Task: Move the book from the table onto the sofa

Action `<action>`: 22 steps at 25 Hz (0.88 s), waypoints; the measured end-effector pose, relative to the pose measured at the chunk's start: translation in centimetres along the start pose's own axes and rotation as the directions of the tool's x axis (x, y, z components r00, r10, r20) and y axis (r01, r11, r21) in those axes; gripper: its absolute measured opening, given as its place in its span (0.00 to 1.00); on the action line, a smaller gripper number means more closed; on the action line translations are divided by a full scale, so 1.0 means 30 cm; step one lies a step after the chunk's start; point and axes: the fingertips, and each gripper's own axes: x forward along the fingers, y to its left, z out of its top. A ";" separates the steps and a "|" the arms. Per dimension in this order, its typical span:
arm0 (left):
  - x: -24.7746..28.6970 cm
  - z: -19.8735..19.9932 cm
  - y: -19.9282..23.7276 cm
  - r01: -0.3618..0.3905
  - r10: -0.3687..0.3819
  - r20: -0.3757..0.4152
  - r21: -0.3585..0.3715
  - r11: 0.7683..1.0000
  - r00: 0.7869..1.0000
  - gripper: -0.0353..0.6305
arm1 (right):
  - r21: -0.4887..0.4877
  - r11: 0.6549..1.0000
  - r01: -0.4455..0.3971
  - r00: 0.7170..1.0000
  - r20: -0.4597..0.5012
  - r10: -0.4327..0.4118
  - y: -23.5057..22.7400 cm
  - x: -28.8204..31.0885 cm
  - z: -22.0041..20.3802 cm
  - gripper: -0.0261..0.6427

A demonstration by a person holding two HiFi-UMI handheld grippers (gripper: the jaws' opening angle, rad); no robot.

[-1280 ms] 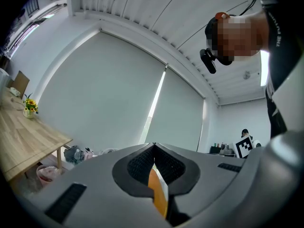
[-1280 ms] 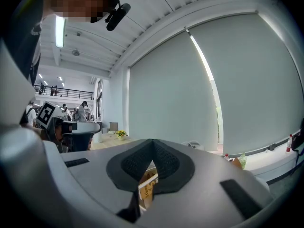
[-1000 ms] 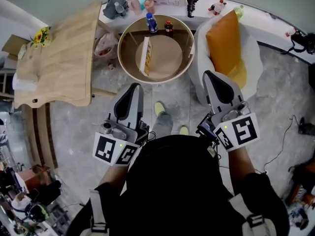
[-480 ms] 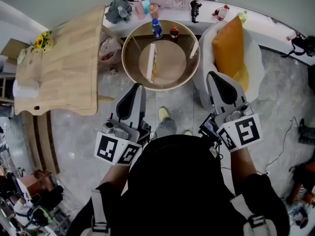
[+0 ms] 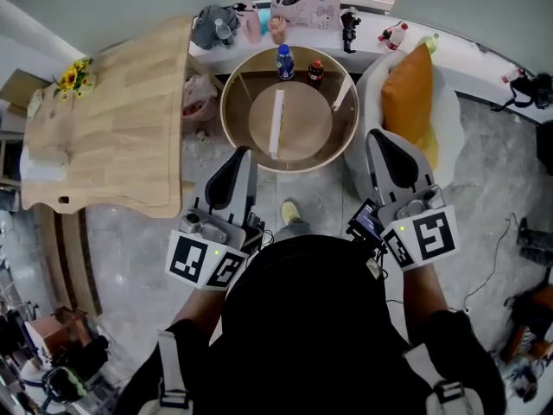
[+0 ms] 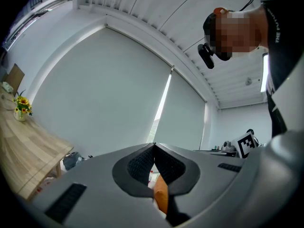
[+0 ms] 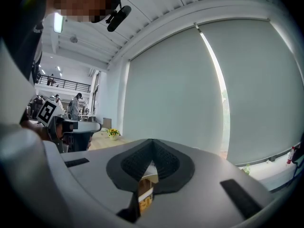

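The book [image 5: 276,123] stands on edge, a thin white and yellow strip, in the middle of the round wooden table [image 5: 233,115]. To its right is the white sofa chair [image 5: 449,102] with an orange cushion [image 5: 409,89]. My left gripper [image 5: 238,154] is shut and empty, held level just short of the table's near rim. Just as empty, my right gripper [image 5: 378,137] is shut in front of the sofa chair's near edge. In the left gripper view the jaws [image 6: 154,146] meet at the tips; in the right gripper view the jaws [image 7: 152,140] meet too.
A blue bottle [image 5: 284,61] and a dark bottle [image 5: 316,70] stand at the round table's far rim. A long wooden table [image 5: 104,128] with sunflowers [image 5: 73,76] fills the left. A pink bag [image 5: 304,7] and toys line the back ledge. A plastic bag [image 5: 199,98] lies on the floor.
The round table and the sofa chair have drifted down and right in the head view, closer to both grippers. Both grippers stay shut and empty.
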 end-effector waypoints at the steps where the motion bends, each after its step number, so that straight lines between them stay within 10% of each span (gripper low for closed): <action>1: 0.002 0.003 0.017 0.002 -0.002 0.001 -0.001 1.000 1.000 0.07 | 0.000 1.000 0.005 1.000 0.000 -0.005 0.003 0.013 0.002 0.05; 22: 0.046 0.020 0.202 0.005 -0.004 0.007 -0.031 0.999 1.000 0.07 | -0.046 0.998 0.031 0.999 -0.004 -0.032 0.019 0.170 0.035 0.05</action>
